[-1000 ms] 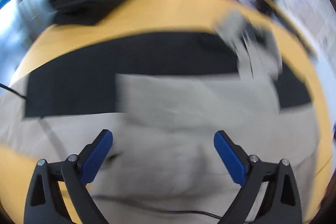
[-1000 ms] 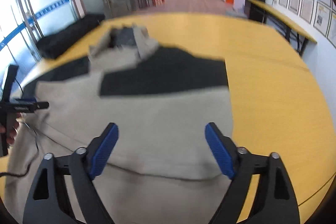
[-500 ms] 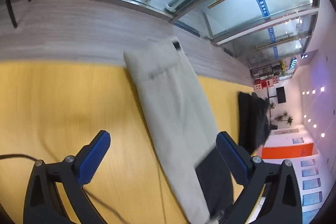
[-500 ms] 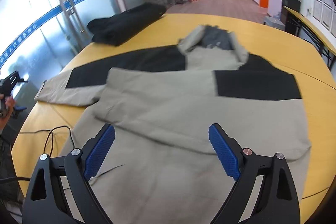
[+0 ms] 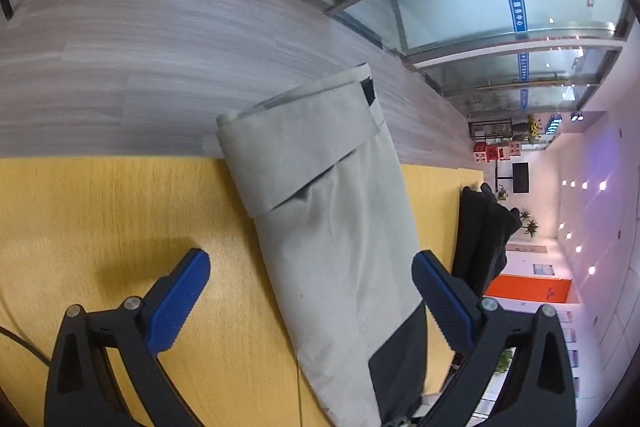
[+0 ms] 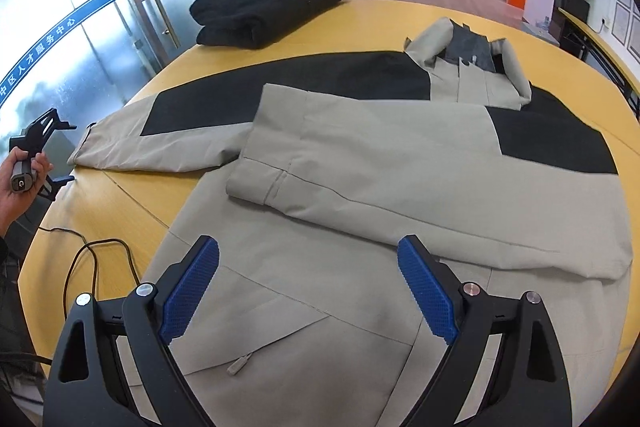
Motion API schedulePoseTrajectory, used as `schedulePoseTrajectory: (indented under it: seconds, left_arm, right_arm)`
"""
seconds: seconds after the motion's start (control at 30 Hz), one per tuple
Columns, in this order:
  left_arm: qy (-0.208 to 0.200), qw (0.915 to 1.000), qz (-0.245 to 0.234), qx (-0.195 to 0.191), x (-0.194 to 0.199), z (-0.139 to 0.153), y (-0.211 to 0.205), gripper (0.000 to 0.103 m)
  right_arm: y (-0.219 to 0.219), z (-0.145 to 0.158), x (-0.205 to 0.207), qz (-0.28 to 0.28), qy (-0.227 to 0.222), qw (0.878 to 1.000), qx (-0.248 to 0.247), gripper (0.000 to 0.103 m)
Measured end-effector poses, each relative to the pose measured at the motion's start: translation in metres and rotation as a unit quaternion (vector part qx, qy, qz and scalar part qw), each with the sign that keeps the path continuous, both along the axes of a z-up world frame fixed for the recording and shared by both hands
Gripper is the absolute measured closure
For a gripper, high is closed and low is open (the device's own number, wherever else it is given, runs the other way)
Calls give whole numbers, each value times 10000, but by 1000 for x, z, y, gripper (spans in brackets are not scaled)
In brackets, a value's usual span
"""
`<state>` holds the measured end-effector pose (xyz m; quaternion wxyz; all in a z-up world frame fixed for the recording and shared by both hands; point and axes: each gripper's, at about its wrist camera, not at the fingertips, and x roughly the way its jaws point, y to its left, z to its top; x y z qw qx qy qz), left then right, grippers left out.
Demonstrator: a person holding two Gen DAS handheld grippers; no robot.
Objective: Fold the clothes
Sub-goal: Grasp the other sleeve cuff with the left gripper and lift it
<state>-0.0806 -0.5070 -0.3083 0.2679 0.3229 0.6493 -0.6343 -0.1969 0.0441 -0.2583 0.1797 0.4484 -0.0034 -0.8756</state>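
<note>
Left hand-held gripper (image 5: 308, 291): black frame, blue pads, spread wide, pinching nothing; it hangs over the extended sleeve (image 5: 332, 227), whose cuff at 12 o'clock overhangs the edge of the round yellow wooden bench (image 5: 100, 211).
Person's hand (image 6: 16, 183): at 9 o'clock in the right view, gripping the left tool's handle just off the bench edge.
Black cable (image 6: 92, 263): loops on the bench at 8 o'clock, just beside the jacket hem.
Beige-and-black zip jacket (image 6: 320, 327): lies flat, front up, across the bench centre; one sleeve already folded over the chest, the other stretched out towards 9 o'clock.
Right hand-held gripper (image 6: 308, 291): pads spread wide, empty, above the lower front panel.
Folded black garment (image 6: 268, 11): at 11 o'clock, well apart from the jacket.
Risk 1: the overhanging cuff may slide off the bench if the sleeve is seized too far from its end.
Risk 2: the cable may catch under the hem and drag when the body is folded.
Risk 3: a pinch taking one fabric layer only would leave the fold skewed.
Count: hand-held grippers, two; jackets, one; sleeves folded, one; sleeves extended, one; black garments, one; cables, one.
</note>
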Motion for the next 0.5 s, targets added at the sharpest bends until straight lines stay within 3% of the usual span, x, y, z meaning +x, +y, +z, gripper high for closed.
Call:
schedulePoseTrajectory:
  seconds: [0.2, 0.5]
  left_arm:
    - [-49, 9987, 258, 445, 11, -6, 2, 0]
    - [585, 9974, 422, -83, 10, -2, -12, 0]
  right_arm:
    - [10, -12, 5, -114, -175, 9997, -101, 11]
    - [21, -19, 4, -101, -238, 9996, -130, 11]
